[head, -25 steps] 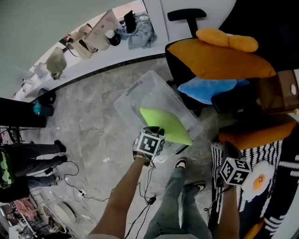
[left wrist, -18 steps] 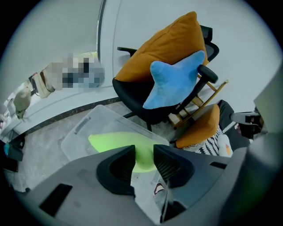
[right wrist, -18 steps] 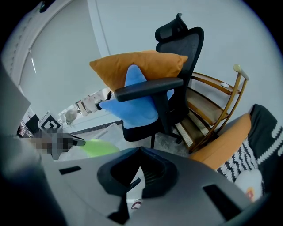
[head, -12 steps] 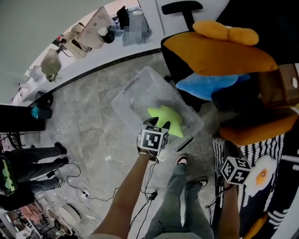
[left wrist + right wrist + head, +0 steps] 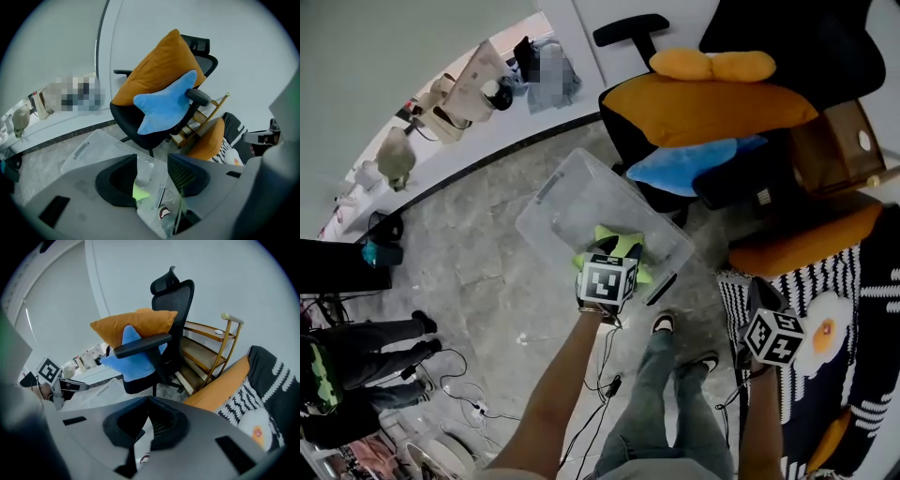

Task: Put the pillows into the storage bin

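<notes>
A lime-green star pillow lies inside the clear storage bin on the floor. My left gripper hovers over the bin's near end. Its jaws have just been opening and now stand open and apart from the pillow, whose green corner shows below the gap. My right gripper is shut and empty, off to the right over a striped cushion. On the black office chair rest a large orange pillow, a blue star pillow and a small orange one.
Another orange cushion and a black-and-white striped cushion with an egg print lie at the right, beside a wooden rack. Cables trail on the stone floor at left. A person's legs stand at far left.
The left gripper let go of the green pillow, which dropped into the bin and settled low inside it. Both grippers shifted slightly.
</notes>
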### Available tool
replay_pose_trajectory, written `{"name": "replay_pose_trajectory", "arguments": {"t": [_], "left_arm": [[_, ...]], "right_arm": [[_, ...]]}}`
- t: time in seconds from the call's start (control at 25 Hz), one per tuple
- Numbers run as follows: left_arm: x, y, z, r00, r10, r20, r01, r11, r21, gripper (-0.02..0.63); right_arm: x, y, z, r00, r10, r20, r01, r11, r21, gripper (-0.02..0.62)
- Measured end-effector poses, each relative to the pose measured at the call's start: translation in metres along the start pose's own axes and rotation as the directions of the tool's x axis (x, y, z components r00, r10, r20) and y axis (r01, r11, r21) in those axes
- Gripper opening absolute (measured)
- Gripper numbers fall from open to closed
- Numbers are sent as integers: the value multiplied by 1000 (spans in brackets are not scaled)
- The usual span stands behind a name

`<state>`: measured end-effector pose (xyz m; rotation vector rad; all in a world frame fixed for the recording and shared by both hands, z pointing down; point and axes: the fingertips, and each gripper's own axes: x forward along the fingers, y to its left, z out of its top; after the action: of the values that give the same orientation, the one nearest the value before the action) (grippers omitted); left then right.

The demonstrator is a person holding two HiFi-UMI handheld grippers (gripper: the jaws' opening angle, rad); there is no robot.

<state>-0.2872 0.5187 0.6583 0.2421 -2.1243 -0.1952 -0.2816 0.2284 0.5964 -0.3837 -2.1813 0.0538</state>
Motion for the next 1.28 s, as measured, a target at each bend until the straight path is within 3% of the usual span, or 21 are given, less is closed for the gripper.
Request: {"name": "replay_pose_trajectory", "arguments": {"t": [0.24,0.4,0.52,0.68,0.84,1.04,1.28], "left_arm": [[-26,-66,32,996,-67,58,62,994,87,196],[-48,-126,49,987,-142,72,128,977,168,196],[-57,-174,55,978,-200,56,181,954,239,196],[-55,-245,61,959,-284,11,264,904,336,196],[-49,-325,70,928,-371,-42,351,828,438,196],[-39,-432,69,870,-469,-151,470,697,541,196],[-21,-537,39,819,-504,-274,548,547,633,196]], "right_arm": [[-51,-35,0,995,-73,74,66,994,90,2],[-98,-69,-1,981,-147,125,125,978,167,2],[-136,-101,-9,964,-218,152,179,955,236,2],[-191,-149,-24,928,-325,182,243,898,366,2],[-240,-191,-44,878,-435,201,295,822,487,2],[-303,-236,-78,802,-568,184,355,702,617,2],[-356,-284,-142,732,-672,113,406,563,720,2]]}}
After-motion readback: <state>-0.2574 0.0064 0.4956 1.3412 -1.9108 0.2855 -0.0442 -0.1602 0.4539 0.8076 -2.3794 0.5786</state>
